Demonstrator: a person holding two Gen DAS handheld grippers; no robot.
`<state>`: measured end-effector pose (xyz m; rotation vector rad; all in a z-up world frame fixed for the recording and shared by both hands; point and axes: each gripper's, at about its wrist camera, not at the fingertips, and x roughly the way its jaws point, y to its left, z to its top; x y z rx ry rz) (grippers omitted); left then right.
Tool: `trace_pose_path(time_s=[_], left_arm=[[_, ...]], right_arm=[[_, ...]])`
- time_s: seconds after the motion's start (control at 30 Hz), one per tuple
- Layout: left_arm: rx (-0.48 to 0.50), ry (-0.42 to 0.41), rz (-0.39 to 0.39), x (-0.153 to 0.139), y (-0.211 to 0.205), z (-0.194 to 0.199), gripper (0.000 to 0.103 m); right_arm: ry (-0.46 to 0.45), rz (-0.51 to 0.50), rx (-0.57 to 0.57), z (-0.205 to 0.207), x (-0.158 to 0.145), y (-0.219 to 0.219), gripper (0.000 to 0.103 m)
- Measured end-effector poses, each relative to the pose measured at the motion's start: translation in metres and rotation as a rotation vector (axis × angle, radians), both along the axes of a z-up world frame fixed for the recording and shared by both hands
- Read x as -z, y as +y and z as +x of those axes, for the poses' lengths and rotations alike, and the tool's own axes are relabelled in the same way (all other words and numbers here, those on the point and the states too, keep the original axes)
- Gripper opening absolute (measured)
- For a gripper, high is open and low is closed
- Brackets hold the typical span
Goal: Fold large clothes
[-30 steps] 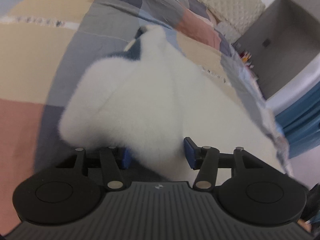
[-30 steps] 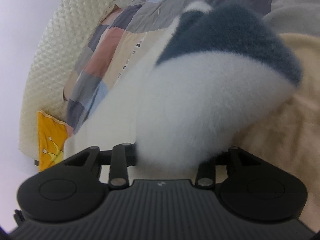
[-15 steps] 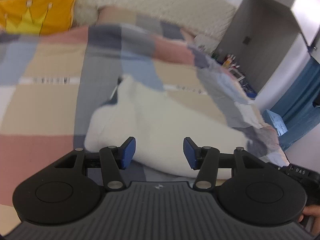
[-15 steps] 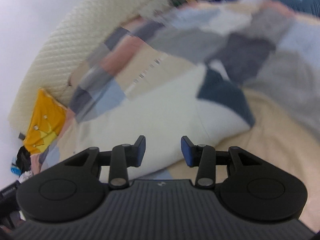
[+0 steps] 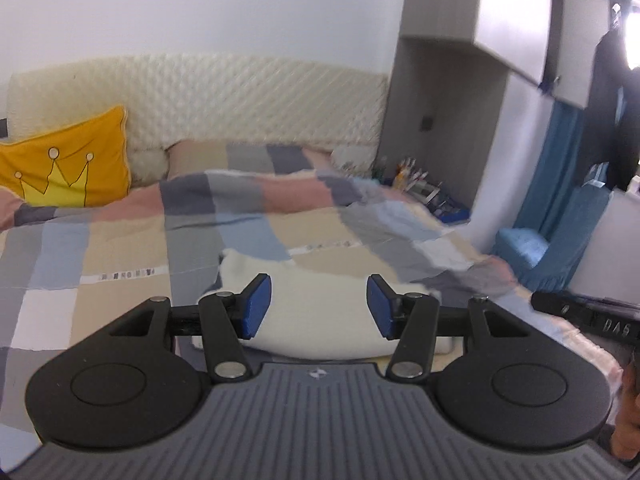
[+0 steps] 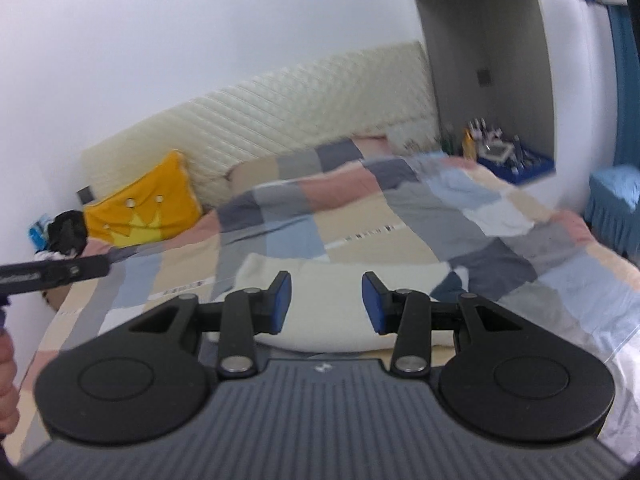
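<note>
L wrist view:
- Left gripper (image 5: 319, 306): jaws apart, nothing between the blue pads, held up off the bed.
- Garment (image 5: 320, 320): white fluffy bundle lying folded on the patchwork quilt (image 5: 120, 248), seen past the pads, not touching them.
- Right gripper (image 5: 588, 316): only a black edge shows at frame right, w/ part of a hand (image 5: 626, 428) below it.
- Backdrop: yellow crown pillow (image 5: 68, 168) at quilted headboard (image 5: 240, 100); blue curtain (image 5: 560, 200) at right.

R wrist view:
- Right gripper (image 6: 326, 302): jaws parted, a bit narrower than the other pair, empty.
- Garment (image 6: 332, 280): same bundle, long side across frame; dark blue-grey patch (image 6: 450, 286) at its right end.
- Left gripper (image 6: 52, 272): black bar pokes in from frame left, clear of the bundle.

Step (my read):
- Stage: fold looks done or nearly so; both tools appear backed off to check it.
- Do well: look for loose corners/sleeves before another pass; if one more fold is needed, approach both ends level, pinch the edge layers only, lift together so the stack doesn't slide.
- Risk: thick pile could spring open if pressed unevenly.
</note>
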<state>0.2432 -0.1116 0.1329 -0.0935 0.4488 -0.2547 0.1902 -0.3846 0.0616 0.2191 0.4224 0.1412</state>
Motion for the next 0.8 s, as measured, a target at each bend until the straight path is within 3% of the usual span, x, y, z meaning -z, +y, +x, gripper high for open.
trace_pose_path(time_s=[0.1,0.2,0.43,0.67,0.8], left_arm=[[0.004,-0.040,0.030,-0.002,-0.001,-0.037,0.059],[0.034,-0.042,0.012,0.007,0.003,-0.068,0.059],[0.049,-0.109,0.099,0.030,0.000,-0.133,0.059],[0.076,-0.122,0.132,0.060,-0.006,-0.165,0.059],[0.078,-0.108,0.095,0.078,0.000,-0.167,0.059]], right_arm=[[-0.034,-0.001,-0.014,-0.036,-0.003,0.007,0.043],[-0.058,0.009,-0.037,-0.065,0.001,0.013,0.043],[-0.072,0.014,-0.064,-0.112,0.022,0.031,0.043],[-0.097,-0.041,-0.045,-0.136,0.041,0.055,0.043],[-0.087,-0.045,-0.037,-0.138,0.055,0.064,0.043]])
